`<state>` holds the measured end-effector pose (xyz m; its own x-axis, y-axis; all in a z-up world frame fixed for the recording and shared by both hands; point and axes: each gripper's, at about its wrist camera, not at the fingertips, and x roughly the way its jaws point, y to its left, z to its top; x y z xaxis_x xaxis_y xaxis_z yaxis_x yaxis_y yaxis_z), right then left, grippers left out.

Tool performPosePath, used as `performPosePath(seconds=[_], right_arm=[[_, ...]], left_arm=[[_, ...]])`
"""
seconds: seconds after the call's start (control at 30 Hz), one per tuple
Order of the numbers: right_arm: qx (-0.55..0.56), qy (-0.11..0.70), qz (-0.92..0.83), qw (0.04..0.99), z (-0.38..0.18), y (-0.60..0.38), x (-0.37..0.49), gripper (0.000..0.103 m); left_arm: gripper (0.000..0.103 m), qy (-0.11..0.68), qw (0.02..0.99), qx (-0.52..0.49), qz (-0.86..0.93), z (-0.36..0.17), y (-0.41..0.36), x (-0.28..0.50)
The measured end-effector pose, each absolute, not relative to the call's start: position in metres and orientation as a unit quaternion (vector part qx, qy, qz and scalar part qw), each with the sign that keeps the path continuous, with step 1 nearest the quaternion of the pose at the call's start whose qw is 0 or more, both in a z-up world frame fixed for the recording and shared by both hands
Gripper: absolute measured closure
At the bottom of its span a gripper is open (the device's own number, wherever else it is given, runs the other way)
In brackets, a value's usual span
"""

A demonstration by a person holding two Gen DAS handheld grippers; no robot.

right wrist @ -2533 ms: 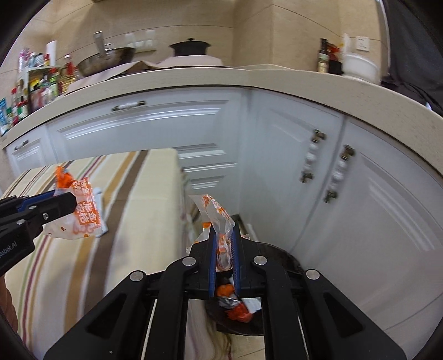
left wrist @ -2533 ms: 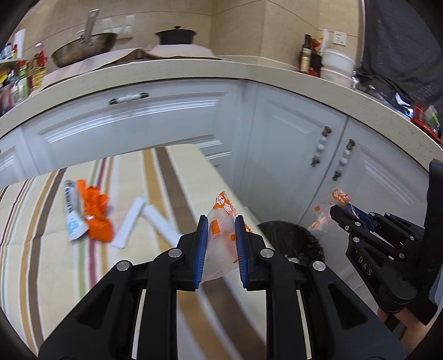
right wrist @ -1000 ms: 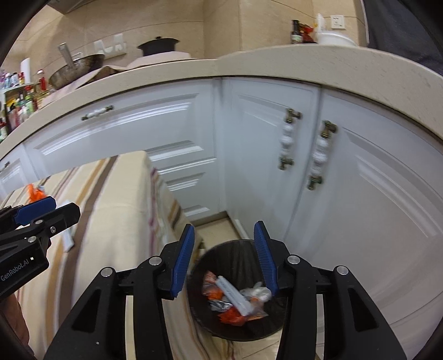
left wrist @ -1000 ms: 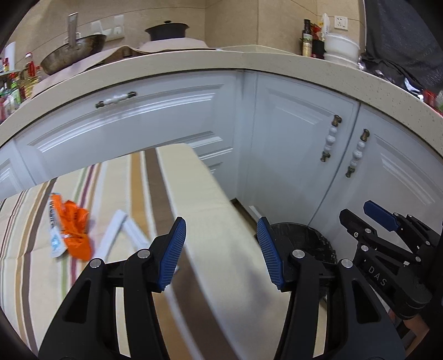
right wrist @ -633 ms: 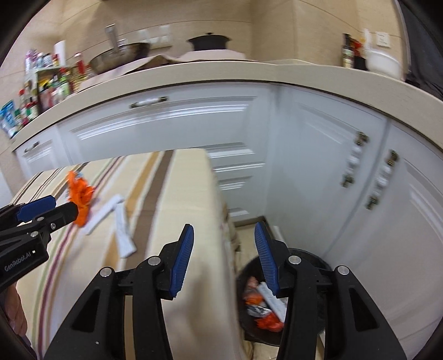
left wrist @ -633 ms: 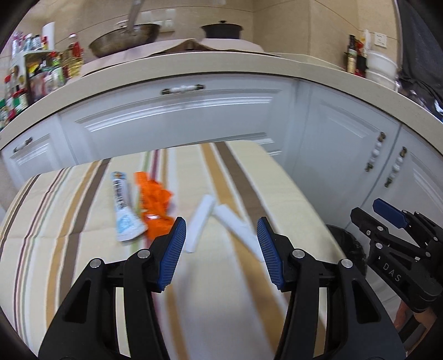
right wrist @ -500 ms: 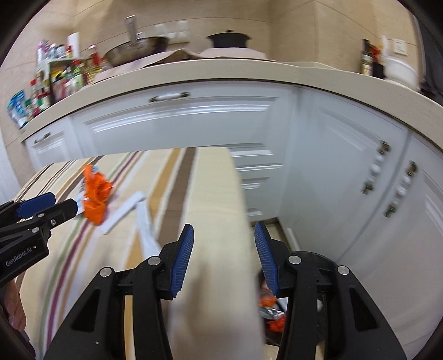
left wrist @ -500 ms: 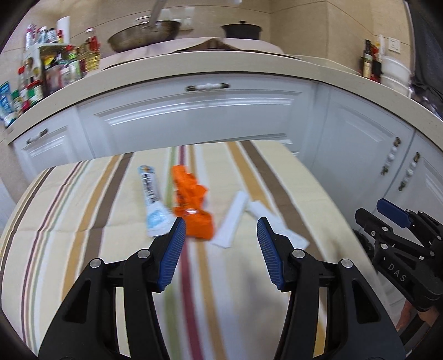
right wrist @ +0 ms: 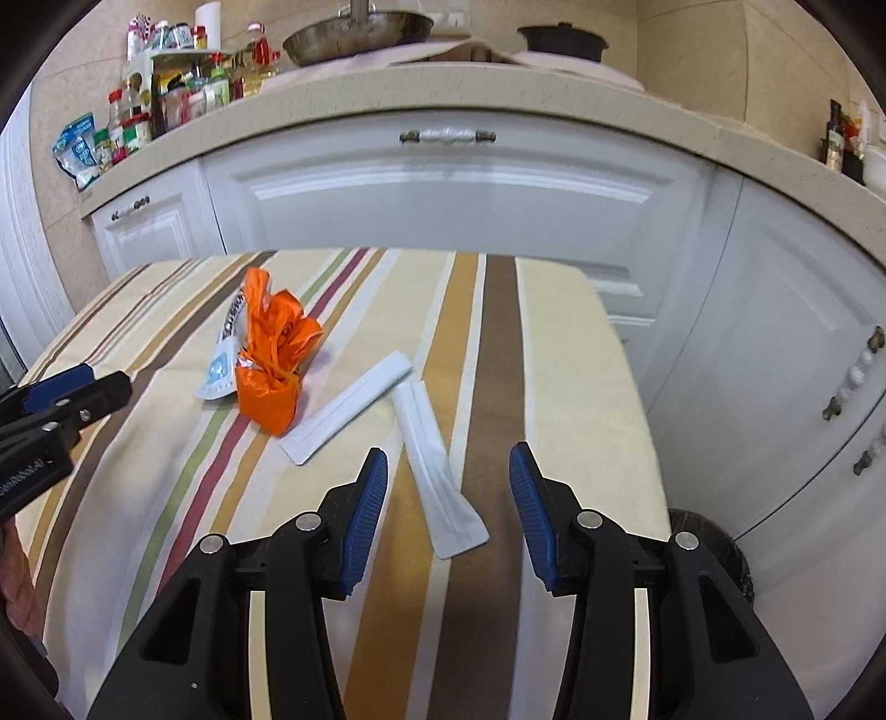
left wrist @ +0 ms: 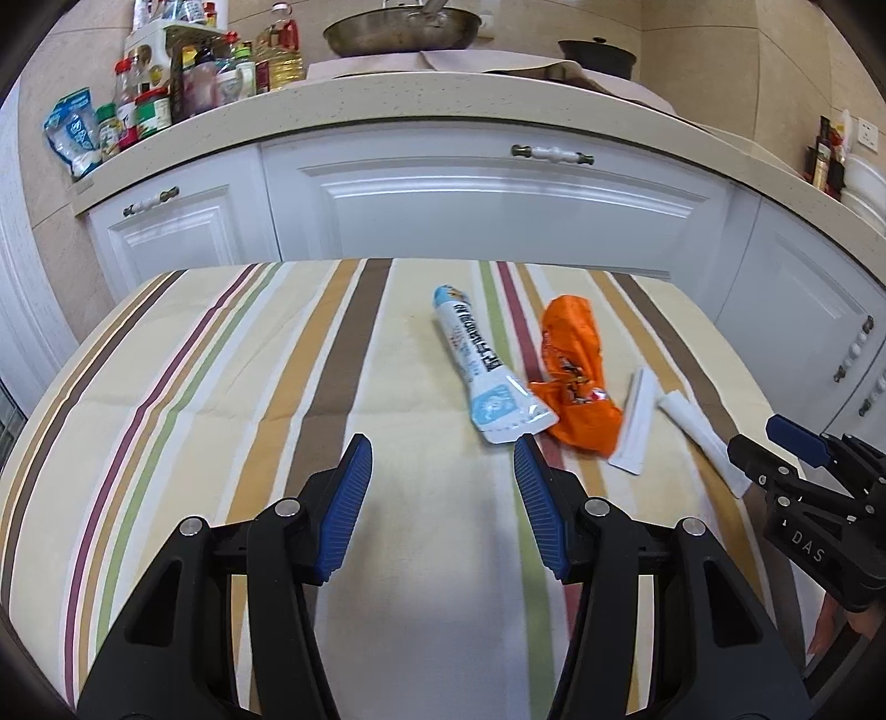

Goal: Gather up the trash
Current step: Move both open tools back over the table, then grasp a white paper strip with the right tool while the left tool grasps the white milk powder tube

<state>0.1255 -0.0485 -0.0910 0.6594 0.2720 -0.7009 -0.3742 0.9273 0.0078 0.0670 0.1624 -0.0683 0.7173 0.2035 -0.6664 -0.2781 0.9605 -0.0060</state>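
Both claws swung from bin (right wrist: 714, 540) to table (left wrist: 166, 387), open, empty; wrappers (left wrist: 576, 382) ahead.

A home kitchen. White panelled cabinet doors (left wrist: 498, 205) with metal and ceramic handles (left wrist: 552, 154) run under a curved, speckled beige counter (left wrist: 387, 105). On that counter stand a wok (left wrist: 401, 27), a dark lidded pot (left wrist: 595, 52) and, at its left end, a cluster of oil bottles and seasoning jars (left wrist: 183, 77). Beige tiles line the wall, with a socket (left wrist: 865, 135) at the right. A striped cloth covers the tabletop (left wrist: 221, 387) in front of the cabinets.
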Motion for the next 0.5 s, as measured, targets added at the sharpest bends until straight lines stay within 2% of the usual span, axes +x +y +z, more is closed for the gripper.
performPosePath(seconds=[0.4,0.5], right_arm=[[-0.083,0.428,0.174,0.883,-0.111,-0.043,0.138,0.058],[-0.081,0.428,0.19,0.88,-0.11,-0.041,0.137,0.07]], left_arm=[[0.051,0.364,0.921,-0.066,0.121,-0.078,0.169,0.077],[0.051,0.368,0.919,-0.071,0.119,-0.081,0.17,0.081]])
